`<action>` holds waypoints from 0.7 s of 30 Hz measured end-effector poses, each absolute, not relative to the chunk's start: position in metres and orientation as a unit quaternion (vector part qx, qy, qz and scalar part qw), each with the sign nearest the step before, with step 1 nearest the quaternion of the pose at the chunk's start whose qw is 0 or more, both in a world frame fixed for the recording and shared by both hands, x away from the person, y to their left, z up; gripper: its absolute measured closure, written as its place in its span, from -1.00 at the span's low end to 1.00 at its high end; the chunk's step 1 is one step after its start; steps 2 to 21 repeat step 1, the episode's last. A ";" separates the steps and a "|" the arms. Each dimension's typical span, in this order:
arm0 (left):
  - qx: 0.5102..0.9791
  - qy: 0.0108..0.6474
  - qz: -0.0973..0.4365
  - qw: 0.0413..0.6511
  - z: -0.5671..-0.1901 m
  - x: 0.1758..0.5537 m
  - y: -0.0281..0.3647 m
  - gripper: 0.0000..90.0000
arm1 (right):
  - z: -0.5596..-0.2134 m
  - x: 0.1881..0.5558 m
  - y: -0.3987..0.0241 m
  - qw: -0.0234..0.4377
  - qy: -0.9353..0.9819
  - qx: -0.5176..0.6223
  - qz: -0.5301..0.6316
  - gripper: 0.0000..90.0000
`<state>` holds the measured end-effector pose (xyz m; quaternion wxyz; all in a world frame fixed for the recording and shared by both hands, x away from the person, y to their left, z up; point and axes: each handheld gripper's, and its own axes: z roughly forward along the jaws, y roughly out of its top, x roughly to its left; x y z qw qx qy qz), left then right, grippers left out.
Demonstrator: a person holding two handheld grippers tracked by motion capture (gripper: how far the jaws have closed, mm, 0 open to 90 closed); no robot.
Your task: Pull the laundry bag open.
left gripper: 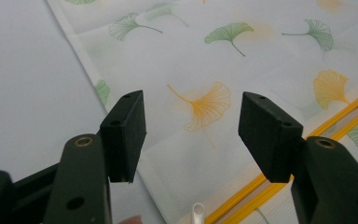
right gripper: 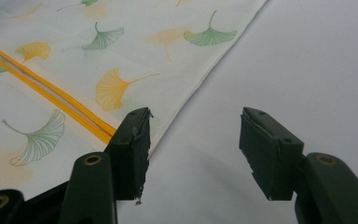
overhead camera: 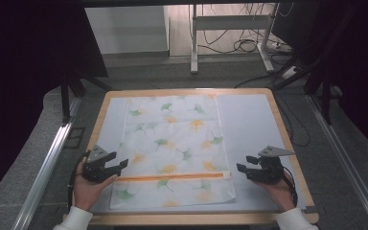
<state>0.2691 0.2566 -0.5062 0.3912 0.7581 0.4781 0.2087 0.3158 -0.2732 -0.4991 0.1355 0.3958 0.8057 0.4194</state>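
Note:
A white cloth bag (overhead camera: 172, 143) printed with green and orange ginkgo leaves lies flat on the table, an orange zipper (overhead camera: 170, 177) running across its near part. My left gripper (overhead camera: 123, 165) is open at the bag's left edge, level with the zipper; in the left gripper view its jaws straddle the cloth (left gripper: 200, 154) near the zipper (left gripper: 256, 186) and a white pull tab (left gripper: 197, 212). My right gripper (overhead camera: 241, 167) is open just right of the bag's right edge. In the right gripper view the bag's edge (right gripper: 168, 126) passes by the left jaw.
The bag rests on a pale grey mat (overhead camera: 249, 124) covering a wooden table (overhead camera: 287, 143). Metal rails (overhead camera: 48, 163) run along both sides of the table. A desk frame and cables (overhead camera: 239, 43) stand beyond the far edge.

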 end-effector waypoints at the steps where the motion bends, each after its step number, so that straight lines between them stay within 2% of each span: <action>1: 0.758 0.478 0.209 0.391 -0.506 0.269 0.257 -0.10 | -0.499 0.315 -0.274 0.135 0.806 0.395 0.420 -0.06; 21: 0.758 0.478 0.209 0.391 -0.506 0.269 0.257 -0.10 | -0.499 0.315 -0.274 0.135 0.806 0.395 0.420 -0.06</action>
